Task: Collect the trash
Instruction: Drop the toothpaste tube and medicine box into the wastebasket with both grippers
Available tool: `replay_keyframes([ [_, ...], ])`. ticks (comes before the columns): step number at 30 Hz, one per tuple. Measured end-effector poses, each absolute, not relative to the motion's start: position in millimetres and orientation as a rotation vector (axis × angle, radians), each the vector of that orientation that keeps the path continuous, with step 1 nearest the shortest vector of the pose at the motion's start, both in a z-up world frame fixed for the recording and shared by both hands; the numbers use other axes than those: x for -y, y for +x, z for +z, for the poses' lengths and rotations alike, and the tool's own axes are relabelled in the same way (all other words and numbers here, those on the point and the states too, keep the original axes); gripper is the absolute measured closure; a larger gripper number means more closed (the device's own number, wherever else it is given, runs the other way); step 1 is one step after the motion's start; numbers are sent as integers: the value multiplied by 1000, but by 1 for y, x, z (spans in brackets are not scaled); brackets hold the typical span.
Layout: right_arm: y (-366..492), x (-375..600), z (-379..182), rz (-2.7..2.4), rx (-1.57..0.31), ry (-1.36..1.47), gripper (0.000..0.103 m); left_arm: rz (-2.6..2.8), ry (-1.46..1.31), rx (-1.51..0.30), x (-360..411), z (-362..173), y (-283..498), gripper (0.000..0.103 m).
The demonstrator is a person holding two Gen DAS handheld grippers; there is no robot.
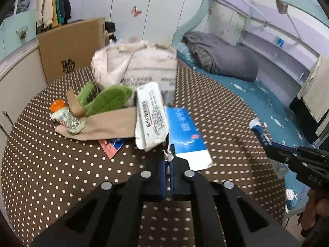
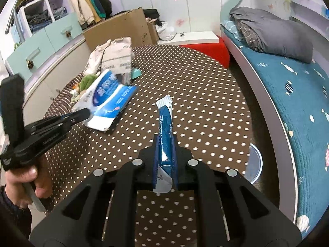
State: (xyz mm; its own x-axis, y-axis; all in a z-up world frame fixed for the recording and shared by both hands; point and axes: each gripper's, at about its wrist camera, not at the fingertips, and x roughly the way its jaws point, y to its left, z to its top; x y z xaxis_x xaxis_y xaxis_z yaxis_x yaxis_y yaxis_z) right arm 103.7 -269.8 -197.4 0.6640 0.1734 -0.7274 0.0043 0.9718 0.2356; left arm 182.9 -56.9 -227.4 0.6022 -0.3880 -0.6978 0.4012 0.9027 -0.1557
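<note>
Trash is already held on both sides: a flattened blue-and-white carton (image 1: 152, 115) is pinched by its torn edge in the closed jaws of the left gripper (image 1: 167, 160) and lifted off the dotted table (image 1: 61, 185), while a blue sachet (image 2: 165, 142) is clamped lengthwise in the closed jaws of the right gripper (image 2: 165, 164). The step in hand is judged to be carrying. A bin must be found next; none is identified, and the bottle (image 1: 61, 113) and brown paper (image 1: 109, 125) remain uncollected.
</note>
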Motion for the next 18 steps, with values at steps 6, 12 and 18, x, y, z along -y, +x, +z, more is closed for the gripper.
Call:
replay_keyframes([
  [6, 102, 301, -192, 60, -812, 267, 91, -501, -15, -745, 63, -203, 166, 100],
  [12, 99, 353, -187, -8, -770, 339, 91, -593, 9, -695, 106, -173, 161, 100],
  [18, 101, 427, -199, -102, -755, 447, 91, -683, 58, -683, 176, -154, 166, 100],
])
